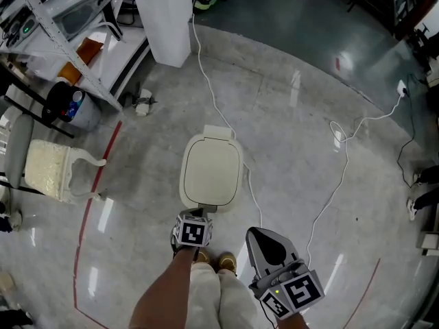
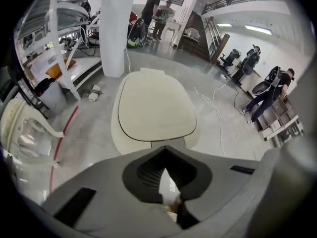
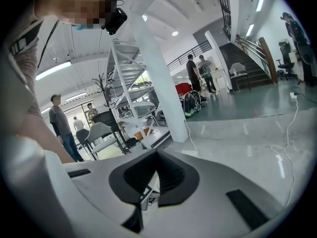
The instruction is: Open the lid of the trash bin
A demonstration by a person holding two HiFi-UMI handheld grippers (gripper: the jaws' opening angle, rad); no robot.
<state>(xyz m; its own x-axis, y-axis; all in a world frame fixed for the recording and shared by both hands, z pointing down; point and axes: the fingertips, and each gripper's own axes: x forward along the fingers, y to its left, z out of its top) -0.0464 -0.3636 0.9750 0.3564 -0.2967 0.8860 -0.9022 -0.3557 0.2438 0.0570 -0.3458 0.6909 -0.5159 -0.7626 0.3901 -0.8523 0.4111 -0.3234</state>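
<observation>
A cream trash bin [image 1: 210, 168] stands on the grey floor with its lid lying flat and closed. It fills the middle of the left gripper view, where the lid [image 2: 154, 105] shows from above. A small grey tab [image 1: 206, 209] sticks out at the bin's near edge. My left gripper [image 1: 191, 233] hovers just short of that tab, pointing at the bin; its jaws [image 2: 166, 150] meet at the tips with nothing between them. My right gripper [image 1: 269, 247] is held off to the right of the bin, near my legs, jaws together and empty. In its own view the right gripper [image 3: 157, 152] points across the room, and the bin is not seen.
A white pillar [image 1: 161, 19] rises behind the bin. A white cable [image 1: 214, 101] runs past the bin, and another cable [image 1: 339, 177] crosses the floor at right. A cream chair [image 1: 48, 170], a metal rack [image 1: 62, 33] and red floor tape [image 1: 96, 184] lie left. People stand far off.
</observation>
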